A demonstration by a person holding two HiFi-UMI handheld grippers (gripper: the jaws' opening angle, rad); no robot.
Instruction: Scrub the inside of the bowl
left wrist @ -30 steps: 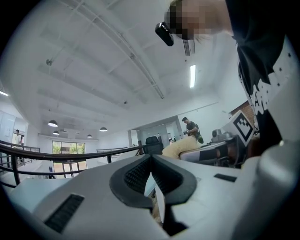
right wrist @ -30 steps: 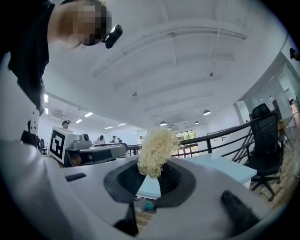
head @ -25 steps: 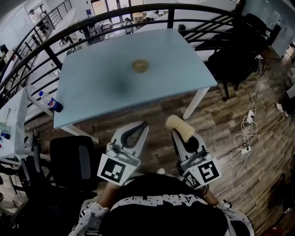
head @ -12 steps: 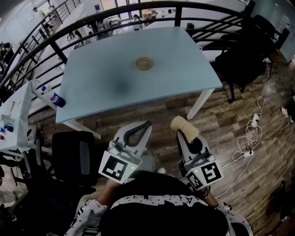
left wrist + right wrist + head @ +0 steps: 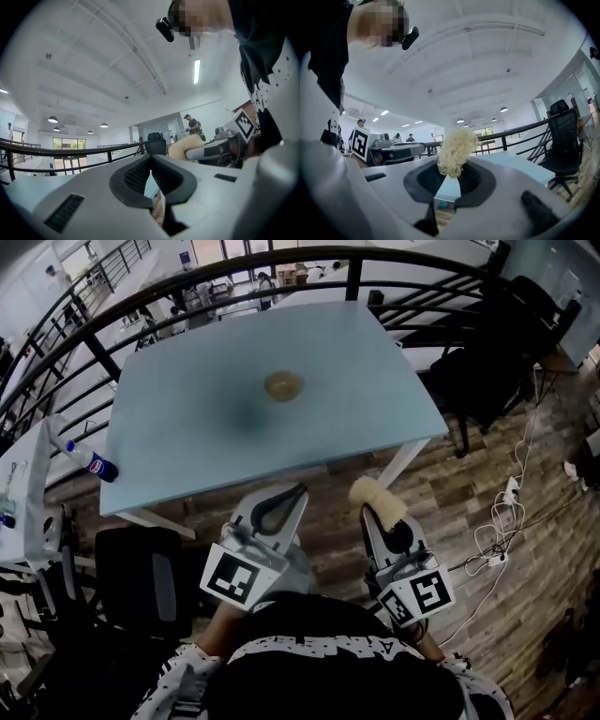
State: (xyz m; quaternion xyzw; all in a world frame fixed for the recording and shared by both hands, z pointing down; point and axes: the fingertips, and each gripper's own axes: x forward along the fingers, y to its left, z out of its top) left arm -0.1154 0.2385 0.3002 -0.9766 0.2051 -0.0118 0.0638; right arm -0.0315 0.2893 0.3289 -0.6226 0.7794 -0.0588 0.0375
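A small tan bowl sits alone near the middle of the light blue table, far ahead of both grippers. My left gripper is held low near the person's body, over the floor short of the table's front edge. Its tips meet with nothing between them. My right gripper hangs beside it, shut on a pale yellow fibrous scrubber. That scrubber sticks up out of the right gripper's tips.
A plastic bottle lies at the table's left edge. A black office chair stands at the lower left and another to the table's right. A black railing curves behind the table. Cables lie on the wooden floor.
The head view has swayed a little, so the table and bowl shift in the picture. Both grippers keep the same pose, the right one holding the scrubber throughout.
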